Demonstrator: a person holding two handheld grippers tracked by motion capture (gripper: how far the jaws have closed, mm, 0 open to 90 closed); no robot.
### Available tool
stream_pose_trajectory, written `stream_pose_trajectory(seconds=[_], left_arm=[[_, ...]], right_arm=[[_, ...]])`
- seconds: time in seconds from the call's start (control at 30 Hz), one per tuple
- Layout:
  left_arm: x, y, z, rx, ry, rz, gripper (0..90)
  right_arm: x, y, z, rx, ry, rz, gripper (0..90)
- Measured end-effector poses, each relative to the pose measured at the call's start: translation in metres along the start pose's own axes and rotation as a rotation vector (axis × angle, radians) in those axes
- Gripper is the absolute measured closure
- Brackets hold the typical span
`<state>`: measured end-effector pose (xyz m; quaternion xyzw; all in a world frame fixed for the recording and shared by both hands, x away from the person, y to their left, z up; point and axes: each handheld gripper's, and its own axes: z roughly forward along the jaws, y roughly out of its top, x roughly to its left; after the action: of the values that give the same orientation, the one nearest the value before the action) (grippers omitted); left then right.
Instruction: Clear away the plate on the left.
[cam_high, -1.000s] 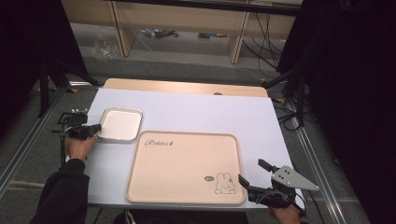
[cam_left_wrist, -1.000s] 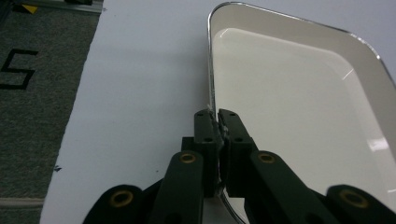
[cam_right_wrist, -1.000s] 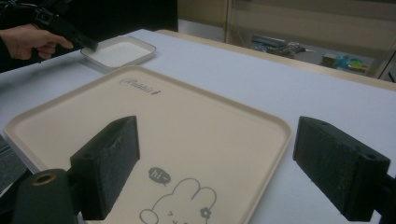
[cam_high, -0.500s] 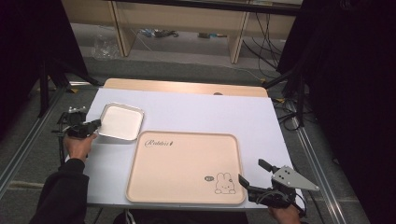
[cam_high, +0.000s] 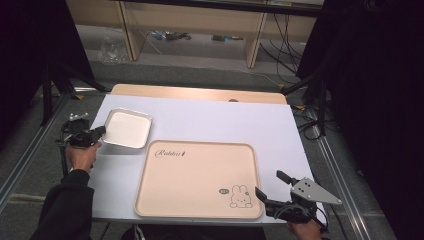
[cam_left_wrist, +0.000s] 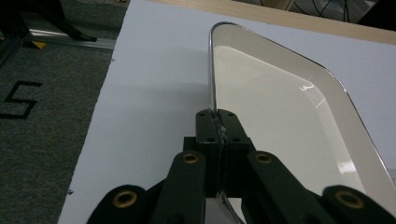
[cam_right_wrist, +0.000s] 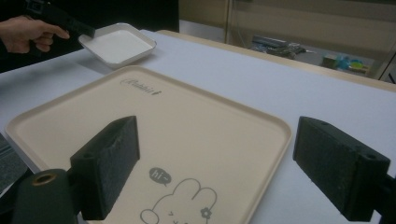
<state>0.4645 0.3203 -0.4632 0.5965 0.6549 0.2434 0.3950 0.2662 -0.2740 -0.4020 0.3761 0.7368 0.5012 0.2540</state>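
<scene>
Beige plastic makes up the large serving tray (cam_high: 197, 177), which lies flat in the lower centre of the high view on a white table (cam_high: 220, 120). Script lettering sits near the tray's upper left corner, and a small cartoon rabbit (cam_high: 240, 197) with a "hi" speech bubble is printed at its lower right.

Just beyond the tray's upper left corner is a small metal tray (cam_high: 128, 128) — shiny, rectangular with rounded corners and a raised rim. The left gripper (cam_high: 99, 132), at the left edge of the frame, has its jaws pressed together on that rim. In the left gripper view the two black jaws meet on the thin edge of the metal tray (cam_left_wrist: 280, 121) at the middle of the frame, pinching it, with a soft shadow on the table beneath the tray's near side. The person's left hand (cam_high: 81, 155) and a dark sleeve (cam_high: 65, 205) come in from the bottom left.

The right gripper (cam_high: 271, 186) sits at the lower right of the high view, by the beige tray's lower right corner, with a grey three-cornered plate (cam_high: 312, 190) on top. Its jaws are spread wide, holding nothing. In the right gripper view the two padded jaws stand far apart at the bottom of the frame, one over the beige tray (cam_right_wrist: 187, 140) near the rabbit (cam_right_wrist: 180, 205), the other over bare table — and the metal tray (cam_right_wrist: 119, 44) shows at upper left, gripped by the other gripper (cam_right_wrist: 86, 29).
</scene>
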Motion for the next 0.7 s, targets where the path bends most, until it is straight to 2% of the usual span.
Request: stream_pose_trajectory(seconds=[0.3, 0.33, 0.43, 0.6, 0.67, 0.7], left_arm=[[0.0004, 0.0014, -0.0035, -0.015, -0.015, -0.029, 88.2], [-0.0008, 0.0011, -0.0038, -0.017, -0.011, -0.046, 88.2], [-0.0005, 0.0022, -0.0053, -0.028, -0.014, -0.021, 88.2], [-0.0024, 0.0028, -0.0076, -0.025, -0.028, -0.027, 88.2], [-0.0049, 0.0024, -0.0087, -0.025, -0.024, -0.055, 88.3], [-0.0037, 0.0029, -0.009, -0.028, -0.045, -0.038, 88.3]], right_arm=[[0.0001, 0.0, -0.0001, -0.001, 0.0, 0.0, 15.3], [0.0, 0.0, -0.0001, -0.001, 0.0, 0.0, 15.3], [0.0001, 0.0001, -0.0001, 0.0, 0.001, 0.0, 15.3], [0.0001, 0.0001, 0.0, 0.0, -0.001, 0.0, 15.2], [0.0002, 0.0001, -0.0001, 0.0, 0.001, 0.0, 15.2], [0.0003, 0.0001, -0.0001, 0.0, 0.002, 0.0, 15.3]])
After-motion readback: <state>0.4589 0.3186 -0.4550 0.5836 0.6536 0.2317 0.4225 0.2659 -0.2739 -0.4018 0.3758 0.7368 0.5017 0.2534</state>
